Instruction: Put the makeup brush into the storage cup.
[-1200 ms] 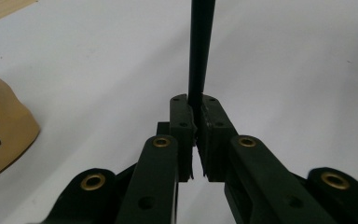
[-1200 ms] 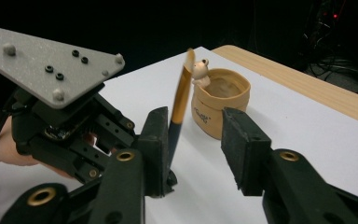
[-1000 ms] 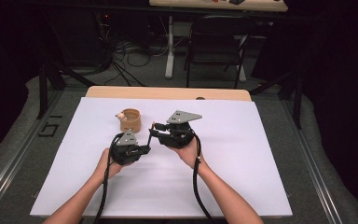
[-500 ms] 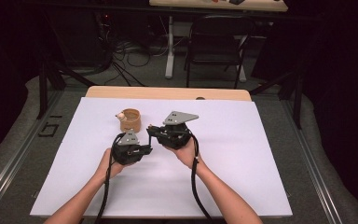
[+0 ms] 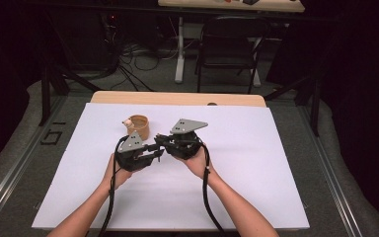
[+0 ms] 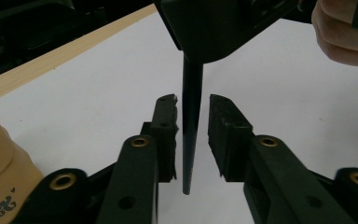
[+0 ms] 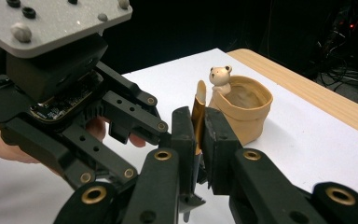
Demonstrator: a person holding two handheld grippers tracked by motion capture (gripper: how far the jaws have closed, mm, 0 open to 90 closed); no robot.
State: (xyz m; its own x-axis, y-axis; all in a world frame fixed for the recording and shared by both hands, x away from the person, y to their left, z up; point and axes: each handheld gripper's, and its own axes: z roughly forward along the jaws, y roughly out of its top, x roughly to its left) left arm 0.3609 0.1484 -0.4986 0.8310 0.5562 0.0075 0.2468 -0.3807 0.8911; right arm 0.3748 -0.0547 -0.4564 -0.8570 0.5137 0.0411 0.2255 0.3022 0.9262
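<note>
Dark pen (image 6: 191, 126) sits clamped in our right gripper (image 7: 196, 135); left gripper (image 6: 192, 135) jaws stand open around it. Closing off-centre could twist it loose.

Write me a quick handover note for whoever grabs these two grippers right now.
Right gripper: shut on a thin dark pen with a gold end.
Left gripper: open, jaws either side of the pen, not yet clamped.
Tan bear pot: on the white table, just behind the left gripper, nothing visible inside.
Done: pen lifted and offered between grippers.
Left: probably close left, release right, then put the pen in the pot.
</note>
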